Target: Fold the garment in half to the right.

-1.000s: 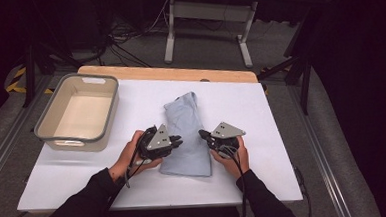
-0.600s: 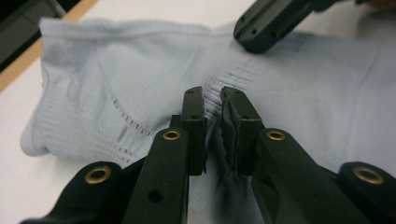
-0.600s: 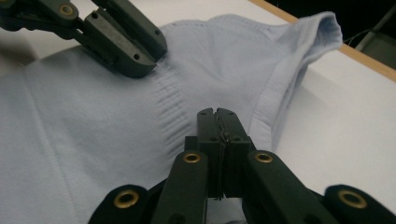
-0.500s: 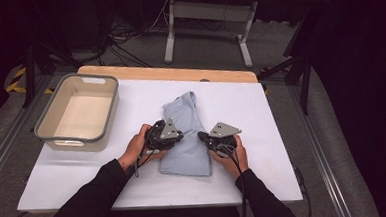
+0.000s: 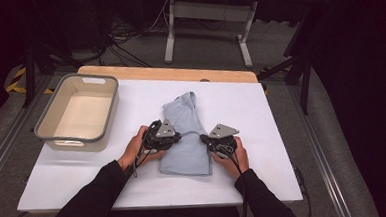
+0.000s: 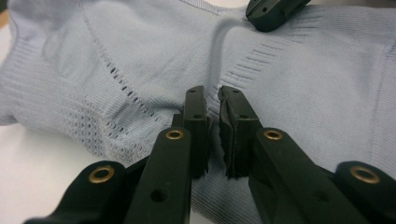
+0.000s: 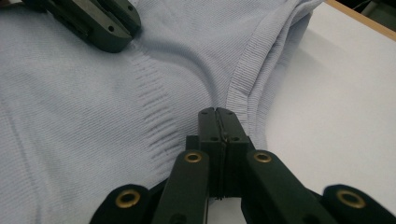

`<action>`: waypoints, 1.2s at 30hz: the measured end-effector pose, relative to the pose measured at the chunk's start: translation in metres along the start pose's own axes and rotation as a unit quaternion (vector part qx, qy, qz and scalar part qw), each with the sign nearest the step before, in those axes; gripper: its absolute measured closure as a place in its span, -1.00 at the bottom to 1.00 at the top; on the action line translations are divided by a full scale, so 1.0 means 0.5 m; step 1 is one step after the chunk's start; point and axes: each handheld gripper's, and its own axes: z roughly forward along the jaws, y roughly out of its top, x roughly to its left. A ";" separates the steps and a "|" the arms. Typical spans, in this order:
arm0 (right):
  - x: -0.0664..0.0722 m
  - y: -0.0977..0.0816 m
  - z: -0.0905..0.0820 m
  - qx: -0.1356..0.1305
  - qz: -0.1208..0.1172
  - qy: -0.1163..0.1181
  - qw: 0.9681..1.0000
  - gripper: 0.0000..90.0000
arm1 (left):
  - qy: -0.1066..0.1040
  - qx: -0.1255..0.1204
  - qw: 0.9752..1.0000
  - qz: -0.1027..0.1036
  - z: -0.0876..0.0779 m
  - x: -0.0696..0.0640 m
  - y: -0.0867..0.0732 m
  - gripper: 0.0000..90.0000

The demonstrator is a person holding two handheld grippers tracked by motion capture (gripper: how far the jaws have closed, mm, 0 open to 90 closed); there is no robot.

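- A pale blue knitted garment (image 5: pixel 185 139) is lying folded into a long strip in the middle of the white table top (image 5: pixel 282 134), its narrow end pointing away from the person.
- The knit is looking fine and soft, with ribbed bands along its edges, rows of small open eyelets (image 6: pixel 119 81) and a short run of stitched ridges across the fabric.
- The left gripper (image 5: pixel 178 137) is resting at the garment's left edge. In the left gripper view its black jaws are standing nearly together with only a thin slit between them, and I cannot tell whether a pinch of fabric is sitting in that slit.
- The right gripper (image 5: pixel 205 139) is lying at the garment's right side. In the right gripper view its jaws are pressed flat against each other, just beside the ribbed hem (image 7: pixel 243 74); no cloth is showing between them.
- Each gripper is carrying a grey three-cornered plate on top, and its black arms are showing round brass rivets.
- A shallow beige plastic tub (image 5: pixel 78 112) with a grey rim and rounded corners is sitting on the table to the left, well apart from the garment.
- A strip of light wooden board (image 5: pixel 169 72) is edging the far side of the table.
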 end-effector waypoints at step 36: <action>-0.163 0.133 0.219 0.002 0.012 0.017 1.000 1.00 | 0.015 0.010 1.000 -0.021 -0.010 0.034 -0.005 0.66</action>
